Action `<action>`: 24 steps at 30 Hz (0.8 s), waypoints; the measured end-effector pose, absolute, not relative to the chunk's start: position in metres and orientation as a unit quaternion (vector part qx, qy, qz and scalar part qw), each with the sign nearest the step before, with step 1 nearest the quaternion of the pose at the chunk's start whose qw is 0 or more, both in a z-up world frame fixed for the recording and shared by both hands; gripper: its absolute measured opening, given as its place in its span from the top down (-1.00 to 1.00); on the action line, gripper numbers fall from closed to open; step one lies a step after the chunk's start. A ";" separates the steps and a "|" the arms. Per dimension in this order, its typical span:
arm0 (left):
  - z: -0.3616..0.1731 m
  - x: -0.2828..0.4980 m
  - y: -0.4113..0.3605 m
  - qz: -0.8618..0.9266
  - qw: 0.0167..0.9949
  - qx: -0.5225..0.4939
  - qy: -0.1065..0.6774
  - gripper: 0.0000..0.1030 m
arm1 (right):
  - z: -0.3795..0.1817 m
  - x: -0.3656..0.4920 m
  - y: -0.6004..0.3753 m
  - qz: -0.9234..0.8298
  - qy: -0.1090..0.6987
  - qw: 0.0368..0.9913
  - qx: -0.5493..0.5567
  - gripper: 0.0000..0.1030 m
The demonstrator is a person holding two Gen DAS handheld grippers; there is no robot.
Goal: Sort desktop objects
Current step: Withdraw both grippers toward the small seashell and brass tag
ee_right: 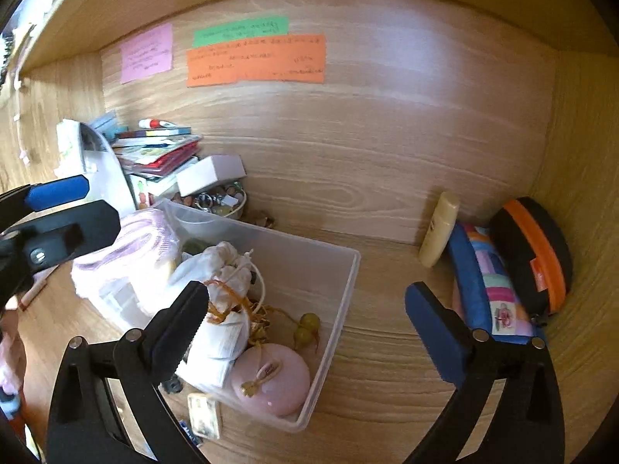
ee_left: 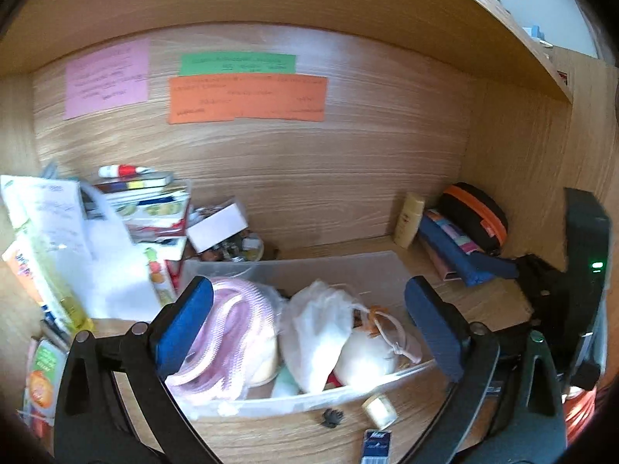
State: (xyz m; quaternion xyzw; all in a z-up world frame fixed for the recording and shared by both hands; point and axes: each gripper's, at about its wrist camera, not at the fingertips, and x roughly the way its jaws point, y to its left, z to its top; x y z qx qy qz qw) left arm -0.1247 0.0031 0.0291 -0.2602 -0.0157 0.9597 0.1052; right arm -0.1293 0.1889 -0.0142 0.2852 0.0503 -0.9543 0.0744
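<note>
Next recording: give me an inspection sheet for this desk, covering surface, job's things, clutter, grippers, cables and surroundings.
Surface: wooden desk, bare patch right of the bin.
Job's things: clear plastic bin holding a pink round box, white pouches, a pink bag.
Clutter: stack of books, white box, bottle, pencil case, black and orange case.
Grippers: left hand-held gripper open, empty; right hand-held gripper open, empty.
Cables: nothing seen.
Surroundings: pink, green and orange notes on the back panel.
</note>
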 end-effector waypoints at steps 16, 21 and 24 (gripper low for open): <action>0.009 -0.080 -0.019 0.960 0.073 -0.270 0.006 -0.95 | -0.024 -0.066 0.189 -0.952 0.039 0.078 0.292 -0.98; -0.005 -0.071 -0.017 0.956 0.072 -0.285 0.016 -0.95 | -0.034 -0.054 0.193 -0.949 0.031 0.067 0.308 -0.98; -0.014 -0.067 -0.020 0.952 0.070 -0.297 0.020 -0.95 | -0.039 -0.051 0.196 -0.947 0.043 0.057 0.315 -0.98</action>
